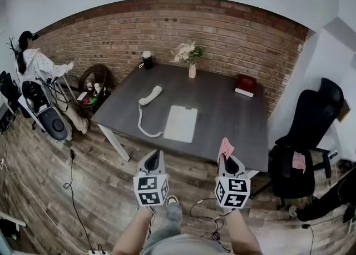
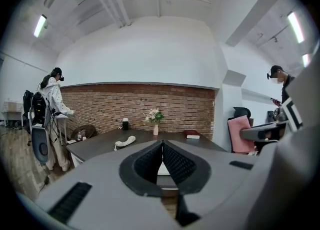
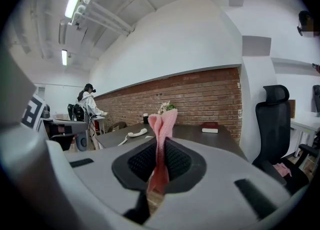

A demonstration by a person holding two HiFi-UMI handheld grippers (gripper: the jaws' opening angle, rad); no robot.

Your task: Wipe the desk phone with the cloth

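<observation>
- Desk (image 1: pixel 222 109): dark top, far edge against the brick wall. The person stands off its near edge with both grippers short of it. Judged: approach stage, wiping not yet begun.
- Office chair (image 1: pixel 311 137): black, off the desk's right end and well apart from it. It does not block the approach.
- Left gripper (image 1: pixel 154 155): held in the air before the desk's near edge, left of centre. The jaws meet at the tips and grip nothing. Judged: kept free to steady or lift a part of the phone.
- Right gripper (image 1: pixel 226 159): level with the left one, before the desk's near edge, toward its right. The jaws are clamped on the pink cloth (image 3: pixel 164 124).
- Desk phone (image 1: pixel 181 123): flat white base lying near the desk's near edge, about mid-width.
- Handset (image 1: pixel 150 95): off the base, lying further in on the desk's left part. Its cord (image 1: pixel 143 127) loops near the desk's left edge. Judged: with base and handset apart, the cloth can reach each separately.
- Cloth as held: a folded strip pinched mid-length, its upper end standing past the jaw tips. Judged: that free end is meant to be the wiping face.
- Vase of flowers (image 1: pixel 191 59), black cup (image 1: pixel 147 59) and red book (image 1: pixel 246 84): along the desk's far edge, well apart from the phone.
</observation>
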